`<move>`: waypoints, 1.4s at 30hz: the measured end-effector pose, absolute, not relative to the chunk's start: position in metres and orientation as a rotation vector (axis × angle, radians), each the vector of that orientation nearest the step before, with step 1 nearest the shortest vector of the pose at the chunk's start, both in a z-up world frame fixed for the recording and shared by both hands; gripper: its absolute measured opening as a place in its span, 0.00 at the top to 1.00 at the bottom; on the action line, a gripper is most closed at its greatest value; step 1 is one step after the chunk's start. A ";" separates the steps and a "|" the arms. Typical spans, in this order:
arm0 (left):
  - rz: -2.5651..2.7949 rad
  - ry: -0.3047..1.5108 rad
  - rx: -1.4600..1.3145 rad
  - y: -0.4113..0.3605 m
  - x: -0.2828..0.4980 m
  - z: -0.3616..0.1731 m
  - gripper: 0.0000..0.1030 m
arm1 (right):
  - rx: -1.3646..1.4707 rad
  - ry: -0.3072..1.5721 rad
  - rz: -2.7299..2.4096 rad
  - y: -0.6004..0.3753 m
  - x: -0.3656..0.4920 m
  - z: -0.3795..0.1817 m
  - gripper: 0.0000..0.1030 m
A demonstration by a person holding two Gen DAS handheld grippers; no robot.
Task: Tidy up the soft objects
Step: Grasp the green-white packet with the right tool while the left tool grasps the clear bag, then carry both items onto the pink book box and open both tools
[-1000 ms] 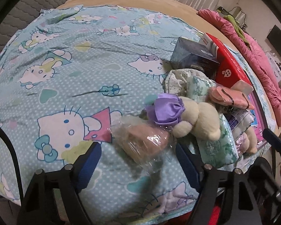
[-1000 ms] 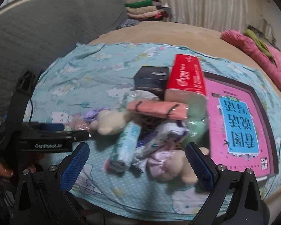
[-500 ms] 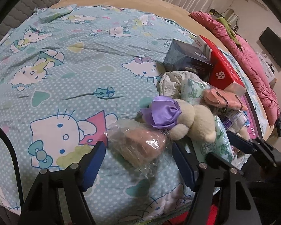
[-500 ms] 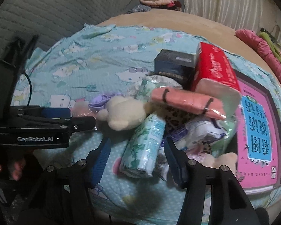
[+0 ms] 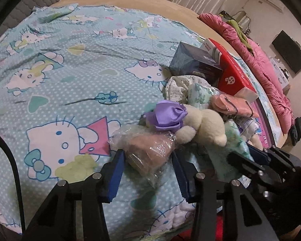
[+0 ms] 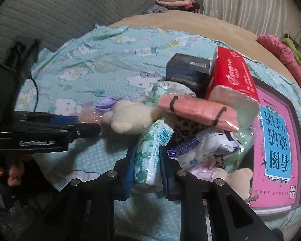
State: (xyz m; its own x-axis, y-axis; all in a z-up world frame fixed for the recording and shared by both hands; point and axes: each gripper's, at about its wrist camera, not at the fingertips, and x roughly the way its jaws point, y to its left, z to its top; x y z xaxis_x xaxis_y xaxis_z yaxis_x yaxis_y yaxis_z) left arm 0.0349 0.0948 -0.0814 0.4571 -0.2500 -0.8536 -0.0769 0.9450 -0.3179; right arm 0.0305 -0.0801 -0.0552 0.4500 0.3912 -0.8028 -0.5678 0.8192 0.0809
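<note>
Far left is bare cartoon-cat bedsheet (image 5: 74,92), w/ plenty of free room. Left gripper (image 5: 147,165) has jaws closing around a brownish soft thing in a clear plastic bag (image 5: 148,150) at the pile's left edge; pads are about at the wrap, firm pinch not certain yet. Next right: cream plush toy (image 5: 206,124) w/ purple bow, leaning on the bag. Right gripper (image 6: 147,167) is closing on the green-print tissue pack (image 6: 152,150), pads already squeezing its sides. Beyond: pink pouch, red tissue box (image 6: 232,78), pink book. Step looks like a double pick-up. Next: finish both pinches, then lift slowly so the plush doesn't drag along.
</note>
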 end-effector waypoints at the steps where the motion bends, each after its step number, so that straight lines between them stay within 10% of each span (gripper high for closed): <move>1: -0.102 1.090 -0.332 0.096 0.033 -0.079 0.53 | -0.198 0.931 0.602 -0.082 0.029 -0.053 0.77; 42: -0.260 0.946 -0.105 -0.057 0.032 0.041 0.54 | 0.202 0.640 0.407 -0.245 0.022 0.033 0.77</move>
State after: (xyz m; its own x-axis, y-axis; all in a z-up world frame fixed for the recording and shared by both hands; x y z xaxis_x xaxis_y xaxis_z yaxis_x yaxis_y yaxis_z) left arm 0.0316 -0.0575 0.0410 0.5566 -0.2656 -0.7872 0.1739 0.9638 -0.2022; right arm 0.0219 -0.2448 0.0327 0.7269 0.4275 -0.5374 -0.3049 0.9021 0.3052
